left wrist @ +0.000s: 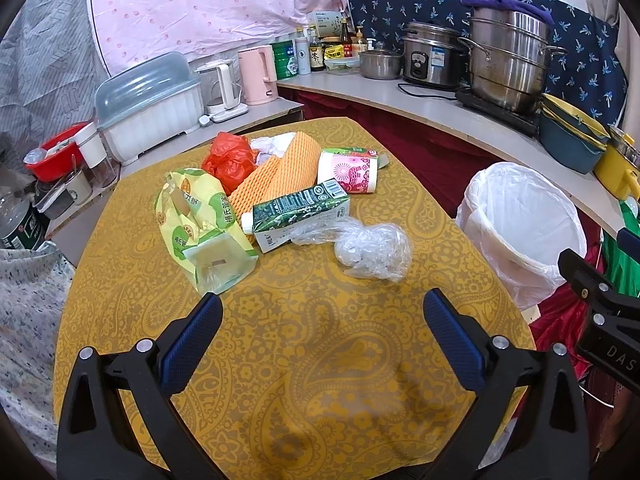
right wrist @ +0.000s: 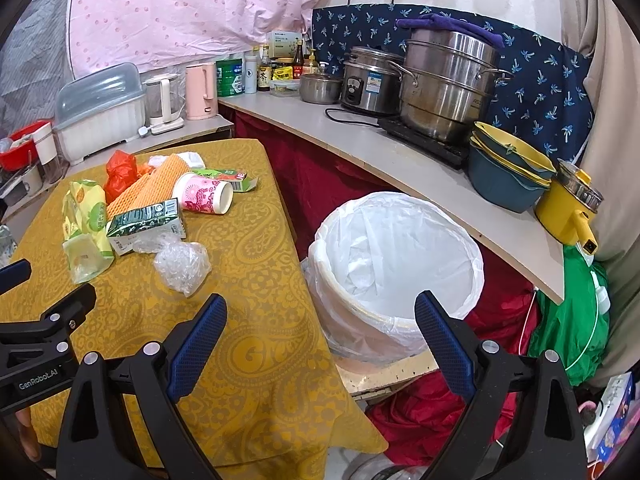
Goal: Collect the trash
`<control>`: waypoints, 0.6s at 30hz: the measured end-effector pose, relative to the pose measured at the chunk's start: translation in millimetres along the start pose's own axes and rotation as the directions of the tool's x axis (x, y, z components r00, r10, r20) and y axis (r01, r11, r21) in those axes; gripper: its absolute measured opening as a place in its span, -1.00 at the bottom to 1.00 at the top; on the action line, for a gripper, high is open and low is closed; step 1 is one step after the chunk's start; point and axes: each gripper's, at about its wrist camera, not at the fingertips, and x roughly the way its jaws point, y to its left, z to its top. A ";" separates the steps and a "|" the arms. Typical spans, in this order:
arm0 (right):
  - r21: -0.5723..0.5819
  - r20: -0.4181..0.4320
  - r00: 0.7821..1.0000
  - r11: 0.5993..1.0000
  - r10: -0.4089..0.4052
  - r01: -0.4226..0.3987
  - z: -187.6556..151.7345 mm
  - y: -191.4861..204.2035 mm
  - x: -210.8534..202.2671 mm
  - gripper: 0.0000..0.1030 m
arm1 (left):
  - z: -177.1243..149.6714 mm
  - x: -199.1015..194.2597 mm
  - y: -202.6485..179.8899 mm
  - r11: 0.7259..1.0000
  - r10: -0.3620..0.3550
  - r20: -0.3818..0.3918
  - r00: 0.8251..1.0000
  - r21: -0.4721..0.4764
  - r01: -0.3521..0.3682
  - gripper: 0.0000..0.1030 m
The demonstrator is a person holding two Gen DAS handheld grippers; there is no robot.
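Trash lies in a heap on the yellow patterned table: a crumpled clear plastic bag nearest me, a green carton, a pink paper cup on its side, orange foam netting, a red plastic bag and a yellow-green wrapper. My left gripper hovers open over the table's near half, short of the clear bag. My right gripper is open above the table's right edge, beside the white-lined bin. The same heap shows in the right wrist view, with the clear bag closest.
The bin stands on the floor right of the table. A curved counter behind carries steel pots, a rice cooker, stacked bowls and bottles. A dish rack and kettles sit at the back left.
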 end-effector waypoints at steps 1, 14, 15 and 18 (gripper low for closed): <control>-0.002 0.003 1.000 1.000 0.000 0.000 0.7 1.4 -0.8 0.77 | 0.3 -0.5 0.1 1.000 0.000 0.002 1.000 -0.001 0.000 0.86; -0.005 0.011 1.000 1.000 -0.002 0.002 2.2 5.8 -3.2 0.77 | 1.4 -3.8 2.2 1.000 -0.002 0.013 1.000 -0.004 0.002 0.86; -0.005 0.011 1.000 1.000 -0.001 0.001 2.0 5.1 -3.0 0.77 | 1.3 -3.8 2.1 1.000 -0.001 0.013 1.000 -0.004 0.002 0.86; -0.006 0.010 1.000 1.000 -0.001 0.001 2.2 5.1 -3.1 0.77 | 1.3 -3.8 2.1 1.000 -0.001 0.013 1.000 -0.004 0.001 0.86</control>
